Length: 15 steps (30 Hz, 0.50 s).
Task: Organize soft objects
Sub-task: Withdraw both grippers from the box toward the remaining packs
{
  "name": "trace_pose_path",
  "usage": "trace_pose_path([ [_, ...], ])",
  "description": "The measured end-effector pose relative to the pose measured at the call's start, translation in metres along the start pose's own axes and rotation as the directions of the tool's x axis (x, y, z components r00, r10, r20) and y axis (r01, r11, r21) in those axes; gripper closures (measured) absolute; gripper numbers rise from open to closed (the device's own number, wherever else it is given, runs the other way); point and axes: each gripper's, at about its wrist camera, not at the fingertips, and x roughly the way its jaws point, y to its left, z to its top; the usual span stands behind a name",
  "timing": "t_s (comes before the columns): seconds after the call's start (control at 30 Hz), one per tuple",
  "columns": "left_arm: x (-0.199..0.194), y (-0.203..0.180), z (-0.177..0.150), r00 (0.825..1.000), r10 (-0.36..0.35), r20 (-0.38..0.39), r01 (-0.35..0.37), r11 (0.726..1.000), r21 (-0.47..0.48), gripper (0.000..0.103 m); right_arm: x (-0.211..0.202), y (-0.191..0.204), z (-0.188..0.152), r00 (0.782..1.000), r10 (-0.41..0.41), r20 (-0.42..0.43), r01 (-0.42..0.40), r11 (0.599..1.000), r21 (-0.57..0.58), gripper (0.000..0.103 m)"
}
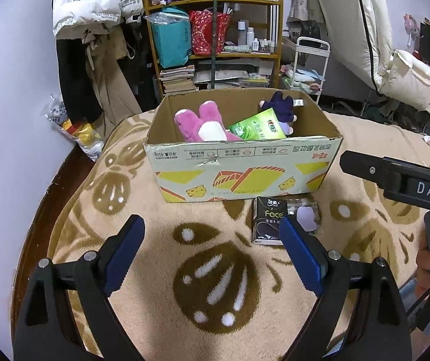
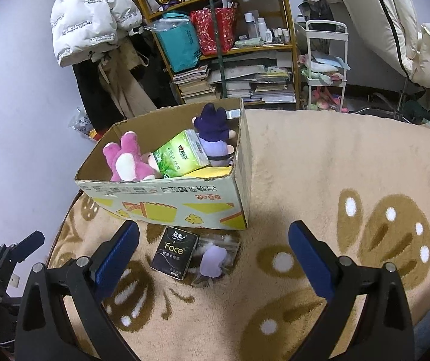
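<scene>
Soft objects were partly sorted: an open cardboard box with yellow print (image 1: 245,168) sat on the beige-and-brown patterned fleece blanket (image 1: 184,270), and inside lay a pink plush toy (image 1: 199,120), a green tissue pack (image 1: 257,128) leaning across the middle, and a dark purple plush doll (image 1: 279,108) at the far right end. Something yellow showed under the green pack in the right wrist view; what it was could not be told.

Left outside, just before the box's front wall: a black tissue pack marked "Face" (image 2: 174,252) and, touching its right side, a clear plastic packet holding a lilac soft item (image 2: 215,258).

Left gripper (image 1: 213,251) hovered above the blanket, jaws spread wide, holding nothing; the black pack lay just beyond its right finger. Right gripper (image 2: 215,252) likewise spread and unloaded, both leftover items showing between its fingers from above.

Judgement: over half done. Two pieces appeared left to box; either gripper seemed placed to take the black pack.
</scene>
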Motion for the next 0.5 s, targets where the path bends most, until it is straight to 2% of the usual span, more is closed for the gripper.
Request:
trace_pose_path([
  [0.5,0.02,-0.007,-0.004,1.0,0.005,-0.029,-0.004,1.0,0.02,0.013,0.019,-0.002,0.0,0.998,-0.006,-0.057,0.006,1.0,0.011,0.0],
])
